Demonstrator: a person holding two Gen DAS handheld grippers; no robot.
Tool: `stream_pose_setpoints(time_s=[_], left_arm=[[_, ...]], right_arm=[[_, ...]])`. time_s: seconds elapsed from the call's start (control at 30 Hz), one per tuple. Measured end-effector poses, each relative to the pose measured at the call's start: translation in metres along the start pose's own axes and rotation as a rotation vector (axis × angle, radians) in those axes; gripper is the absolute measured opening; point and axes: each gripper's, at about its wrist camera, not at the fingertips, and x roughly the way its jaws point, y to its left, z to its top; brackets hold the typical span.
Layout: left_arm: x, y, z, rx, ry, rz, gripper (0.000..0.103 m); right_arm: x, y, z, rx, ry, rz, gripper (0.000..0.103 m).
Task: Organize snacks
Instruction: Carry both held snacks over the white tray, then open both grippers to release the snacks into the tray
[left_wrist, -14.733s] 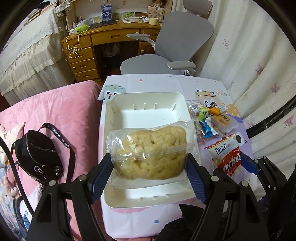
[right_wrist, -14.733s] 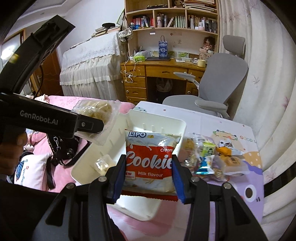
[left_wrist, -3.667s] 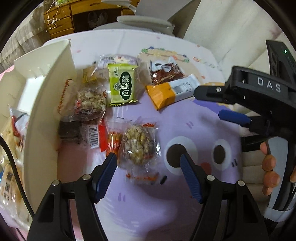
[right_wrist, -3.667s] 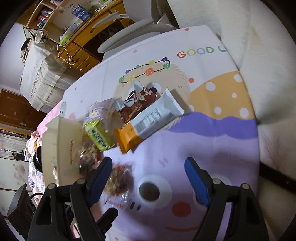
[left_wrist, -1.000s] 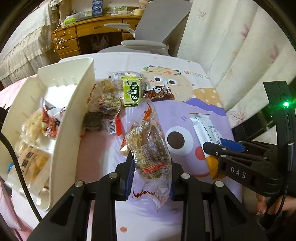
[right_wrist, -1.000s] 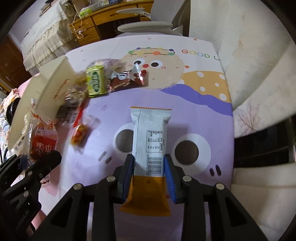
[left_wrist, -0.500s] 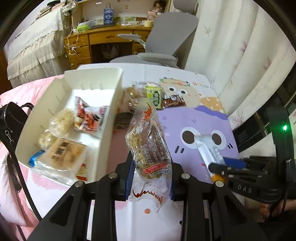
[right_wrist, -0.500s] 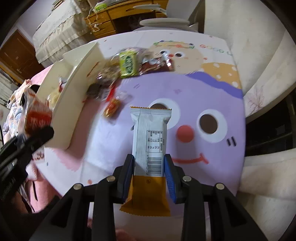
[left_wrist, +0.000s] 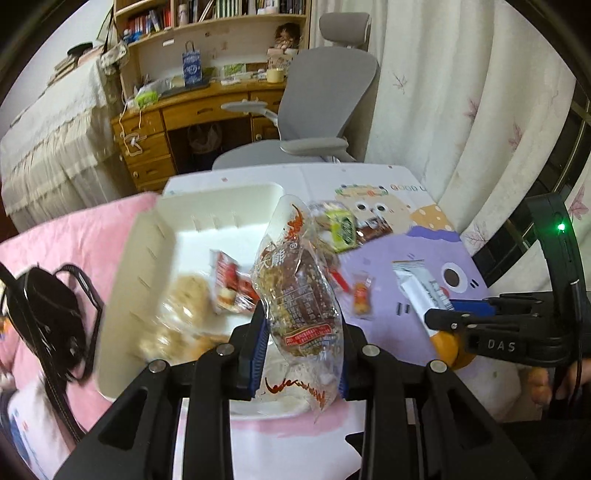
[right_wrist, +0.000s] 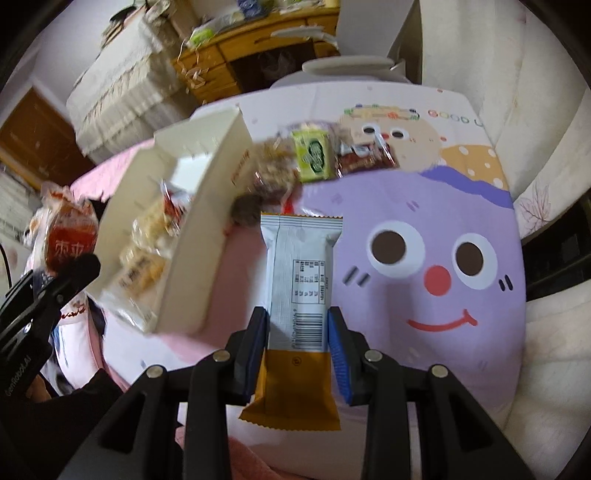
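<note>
Cartoon tablecloth (right_wrist: 424, 192) under two gripped snacks

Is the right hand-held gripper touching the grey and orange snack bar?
Touching. In the right wrist view the right hand-held gripper has both blue pads pressed against the sides of the snack bar, holding it above the table.

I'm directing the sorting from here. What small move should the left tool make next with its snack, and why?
Probably lower the left tool into the white bin and release. It grips the clear snack bag right above the bin, where other snacks already lie.
</note>
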Motion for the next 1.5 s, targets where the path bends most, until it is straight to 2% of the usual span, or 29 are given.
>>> stream_pose_setpoints(time_s=[0.3, 0.57, 0.87, 1.03, 1.13, 1.2, 1.33, 1.5], left_arm=[[-0.012, 0.065, 0.023, 0.117, -0.057, -0.021, 0.028], [-0.004, 0.105, 0.017, 0.221, -0.021, -0.076, 0.029], [0.004, 0.134, 0.005, 0.244, 0.025, -0.122, 0.029], [0.007, 0.141, 0.002, 0.232, 0.046, -0.129, 0.029], [0.014, 0.144, 0.000, 0.228, 0.084, -0.110, 0.035], [0.016, 0.145, -0.001, 0.227, 0.096, -0.101, 0.035], [0.019, 0.143, -0.002, 0.225, 0.103, -0.111, 0.047], [0.023, 0.134, -0.006, 0.229, 0.128, -0.130, 0.051]], right_arm=[[0.000, 0.049, 0.013, 0.100, -0.126, -0.005, 0.033], [0.010, 0.090, 0.009, 0.158, -0.203, 0.033, 0.034], [0.014, 0.143, -0.003, 0.114, -0.267, 0.078, 0.034], [0.013, 0.158, -0.005, 0.088, -0.290, 0.078, 0.036], [0.018, 0.158, -0.005, 0.102, -0.280, 0.090, 0.036], [0.022, 0.156, -0.005, 0.119, -0.253, 0.079, 0.036], [0.020, 0.152, -0.008, 0.135, -0.257, 0.075, 0.036], [0.016, 0.151, -0.017, 0.149, -0.244, 0.055, 0.036]])
